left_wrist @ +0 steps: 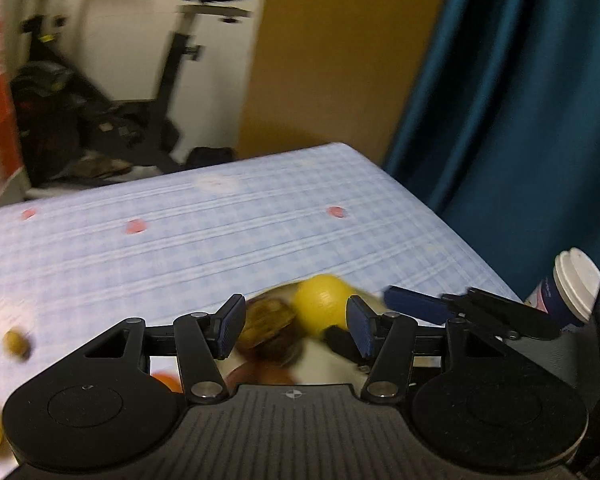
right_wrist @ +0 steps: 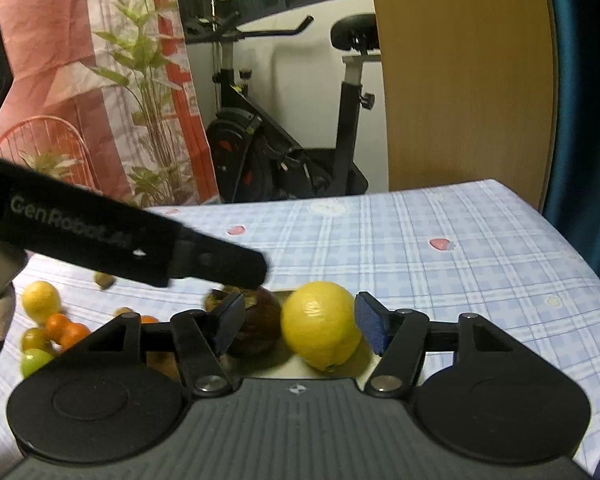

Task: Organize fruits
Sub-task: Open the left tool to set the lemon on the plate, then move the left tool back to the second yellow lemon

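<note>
— Yellow was what sat nearest: the lemon (right_wrist: 320,324) lay between the spread fingers of the right gripper (right_wrist: 300,326), closer to the right pad, with a gap on both sides.

— Held, then?

— No, the jaws stood wide and neither pad touched it. It rested on a shiny plate (right_wrist: 300,364), just beside a dark brownish fruit (right_wrist: 256,328) at the left pad.

— And the other tool?

— The left gripper (left_wrist: 296,326) was spread too, with nothing pinched. Its view was blurred, but the same lemon (left_wrist: 322,304) and dark fruit (left_wrist: 268,324) showed past its fingers, seemingly on that plate (left_wrist: 328,372). In the right wrist view its black body (right_wrist: 220,264) reached in from the left, over the dark fruit.

— Room to move?

— Plenty ahead and to the right: the blue checked tablecloth (right_wrist: 440,280) ran bare to the far edge and right-hand corner. Leftward lay loose fruits (right_wrist: 48,328), yellow, orange and green, close together. A lidded paper cup (left_wrist: 572,288) stood near the table's right edge.

— Beyond?

— An exercise bike (right_wrist: 292,128), a wooden panel (right_wrist: 460,80) and a teal curtain (left_wrist: 520,100).
</note>
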`<control>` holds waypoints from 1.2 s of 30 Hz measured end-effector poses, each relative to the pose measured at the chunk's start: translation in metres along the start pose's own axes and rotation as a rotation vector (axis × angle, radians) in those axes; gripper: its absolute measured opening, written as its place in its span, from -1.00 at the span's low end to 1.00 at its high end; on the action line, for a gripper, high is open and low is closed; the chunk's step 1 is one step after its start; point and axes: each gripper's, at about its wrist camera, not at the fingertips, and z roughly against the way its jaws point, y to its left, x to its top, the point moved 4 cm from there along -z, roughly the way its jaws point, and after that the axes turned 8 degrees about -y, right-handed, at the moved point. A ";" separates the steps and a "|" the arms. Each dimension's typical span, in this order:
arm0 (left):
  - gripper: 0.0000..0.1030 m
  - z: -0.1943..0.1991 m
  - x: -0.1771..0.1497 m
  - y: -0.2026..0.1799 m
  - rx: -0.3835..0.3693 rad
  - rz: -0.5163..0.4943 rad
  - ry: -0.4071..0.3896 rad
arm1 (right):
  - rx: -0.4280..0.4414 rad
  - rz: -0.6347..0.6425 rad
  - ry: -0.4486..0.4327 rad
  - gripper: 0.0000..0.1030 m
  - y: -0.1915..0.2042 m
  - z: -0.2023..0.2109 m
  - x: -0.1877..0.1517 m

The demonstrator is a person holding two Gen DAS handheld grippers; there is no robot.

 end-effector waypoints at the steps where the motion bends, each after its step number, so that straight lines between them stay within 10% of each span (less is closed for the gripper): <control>1: 0.13 0.009 -0.001 0.007 0.017 0.018 -0.010 | 0.006 -0.004 -0.001 0.24 0.004 0.003 0.000; 24: 0.21 0.188 -0.005 0.188 0.441 0.143 -0.162 | 0.146 -0.019 0.069 0.25 0.094 0.017 0.007; 36: 0.20 0.210 -0.004 0.237 0.419 0.087 -0.158 | 0.221 0.078 0.083 0.34 0.153 -0.021 0.024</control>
